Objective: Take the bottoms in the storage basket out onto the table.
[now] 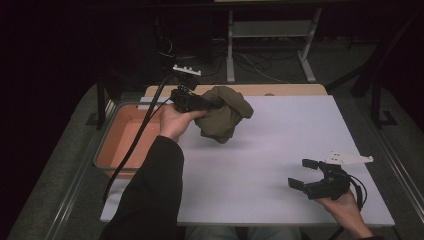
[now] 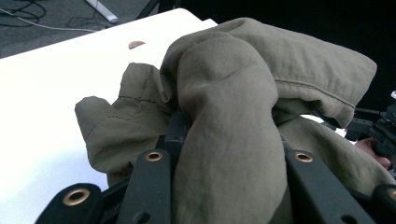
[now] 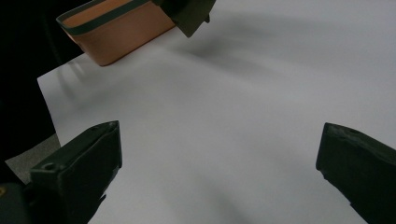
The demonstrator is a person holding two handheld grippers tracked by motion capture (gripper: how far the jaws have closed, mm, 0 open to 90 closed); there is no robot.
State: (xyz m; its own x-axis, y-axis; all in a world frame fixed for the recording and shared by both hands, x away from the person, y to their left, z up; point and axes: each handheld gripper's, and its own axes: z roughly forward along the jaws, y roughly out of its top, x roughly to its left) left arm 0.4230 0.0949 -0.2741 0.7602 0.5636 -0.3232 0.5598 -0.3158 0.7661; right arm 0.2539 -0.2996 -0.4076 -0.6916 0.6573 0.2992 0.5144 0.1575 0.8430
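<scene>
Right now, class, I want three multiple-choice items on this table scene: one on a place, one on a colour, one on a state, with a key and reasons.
1. Where does the tub stand?
A. at the table's left edge
B. at the table's right edge
C. in the middle of the table

2. What colour is the cloth?
A. red
B. olive green
C. white

3. How is the right gripper?
A. shut on the cloth
B. shut on nothing
C. open, holding nothing

Key:
1 A, the high view shows the orange tub beside the left edge of the white table.
2 B, the cloth looks olive green in the high view and the left gripper view.
3 C, the jaws stand wide apart over bare table in the right gripper view, while the left gripper has the cloth bunched between its jaws.
</scene>
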